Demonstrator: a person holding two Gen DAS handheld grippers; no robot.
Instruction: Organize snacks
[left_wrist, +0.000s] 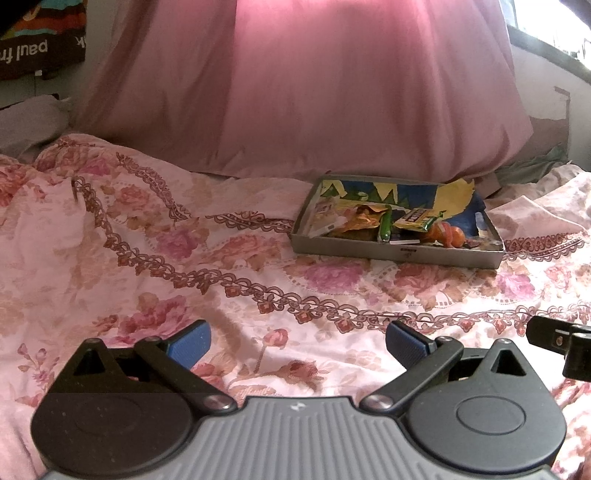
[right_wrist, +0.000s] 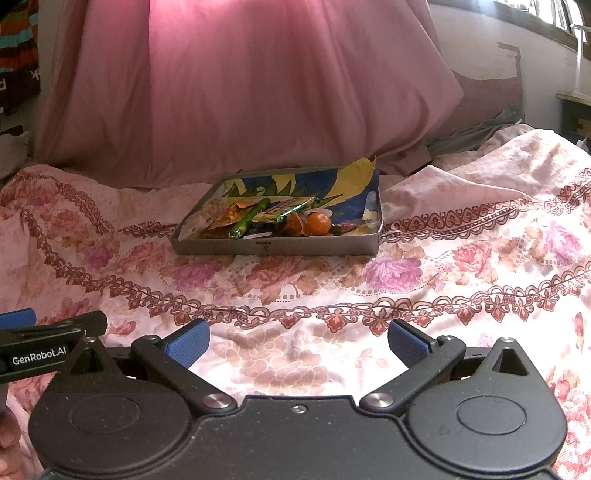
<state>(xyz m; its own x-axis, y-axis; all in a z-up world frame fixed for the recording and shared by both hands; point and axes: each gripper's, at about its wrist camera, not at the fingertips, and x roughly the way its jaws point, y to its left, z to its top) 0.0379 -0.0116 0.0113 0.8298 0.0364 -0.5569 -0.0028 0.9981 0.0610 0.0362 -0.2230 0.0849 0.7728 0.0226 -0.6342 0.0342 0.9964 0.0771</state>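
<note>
A shallow grey metal tray (left_wrist: 399, 254) (right_wrist: 280, 248) rests on the flowered bedspread, lined with blue and yellow paper. Inside lie several snacks: a green stick-shaped packet (left_wrist: 386, 226) (right_wrist: 249, 218), a yellow-green wrapped bar (left_wrist: 419, 218) (right_wrist: 284, 209), an orange crinkled wrapper (left_wrist: 360, 218), and round orange pieces (left_wrist: 448, 234) (right_wrist: 318, 223). My left gripper (left_wrist: 297, 345) hovers open over the bedspread, well short of the tray and to its left. My right gripper (right_wrist: 297, 343) is open too, nothing between its blue pads, with the tray straight ahead.
A large pink pillow (left_wrist: 325, 81) (right_wrist: 251, 85) stands right behind the tray. The rumpled floral bedspread (left_wrist: 147, 236) (right_wrist: 461, 258) covers everything around. Part of the other gripper shows at the right edge (left_wrist: 561, 341) and the left edge (right_wrist: 44, 343). A window sill is at upper right.
</note>
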